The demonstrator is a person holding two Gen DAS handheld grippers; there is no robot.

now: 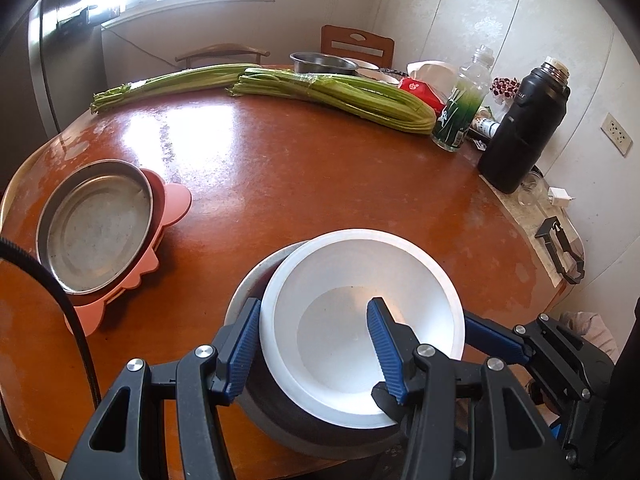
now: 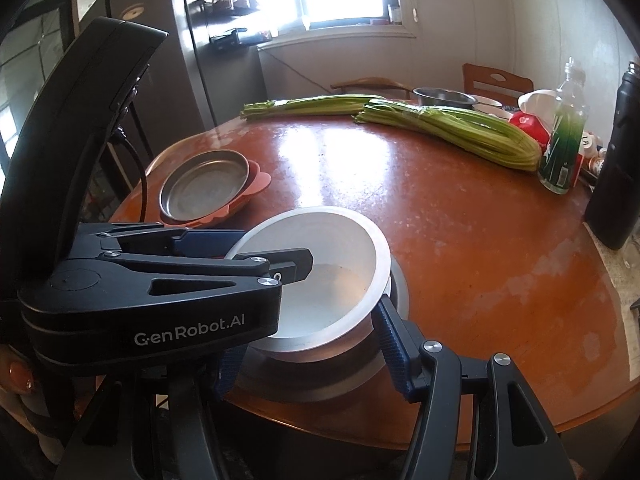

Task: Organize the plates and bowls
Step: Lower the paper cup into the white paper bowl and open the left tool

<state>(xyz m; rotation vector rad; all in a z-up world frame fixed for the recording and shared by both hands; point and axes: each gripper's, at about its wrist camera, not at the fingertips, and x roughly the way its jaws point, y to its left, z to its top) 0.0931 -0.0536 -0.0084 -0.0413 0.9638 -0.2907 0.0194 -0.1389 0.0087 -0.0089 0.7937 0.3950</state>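
**Two stacks built, far dishes left**

Left wrist: our left gripper (image 1: 316,344) straddles the white bowl's (image 1: 360,320) rim, open; the bowl sits nested in a grey bowl (image 1: 256,400). A steel plate (image 1: 96,224) lies on the pink plate (image 1: 168,208).

Right wrist: our right gripper (image 2: 308,344) stands wide around both bowls, gripping nothing. A steel bowl (image 2: 442,97) waits across the table (image 2: 440,240), seemingly unsorted.

A home kitchen: fridge (image 2: 224,60), wooden dining table (image 1: 320,168), celery (image 1: 340,94), thermos (image 1: 524,128).

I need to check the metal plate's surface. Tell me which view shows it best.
Left wrist view: the metal plate on the pink tray lies near and unobstructed, its scuffed inside plain. In the right wrist view it sits farther off, smaller and flatter, beside the left gripper.
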